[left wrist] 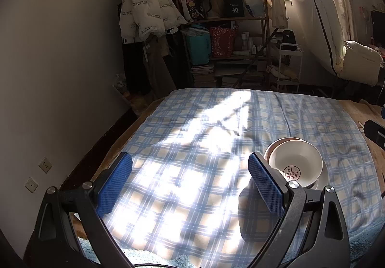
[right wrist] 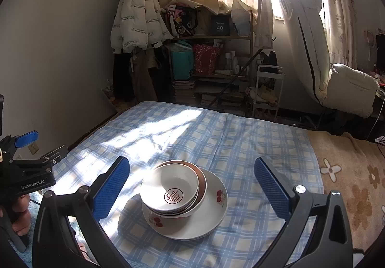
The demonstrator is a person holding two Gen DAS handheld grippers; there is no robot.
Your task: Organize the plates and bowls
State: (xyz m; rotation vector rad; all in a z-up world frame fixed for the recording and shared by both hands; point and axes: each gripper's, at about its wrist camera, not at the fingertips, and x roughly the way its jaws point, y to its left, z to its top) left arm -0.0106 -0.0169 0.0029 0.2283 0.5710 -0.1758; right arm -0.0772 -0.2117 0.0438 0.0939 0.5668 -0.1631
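Observation:
A stack of bowls [right wrist: 172,191] sits on white plates with a cherry print [right wrist: 211,215] on the blue checked cloth [right wrist: 216,138]. The top bowl is white with a red round mark inside. My right gripper [right wrist: 191,183] is open and empty, its blue pads on either side of the stack and above it. In the left wrist view the same stack [left wrist: 296,164] sits just right of the right finger. My left gripper [left wrist: 190,176] is open and empty over bare cloth, left of the stack. The left gripper also shows at the left edge of the right wrist view [right wrist: 26,167].
The cloth covers a bed; a brown flowered blanket [right wrist: 349,183] lies to the right. A grey wall [left wrist: 60,75] runs along the left. Beyond the bed's far edge stand a cluttered shelf [right wrist: 211,56], hanging coats [right wrist: 137,18] and a white cart [right wrist: 267,90].

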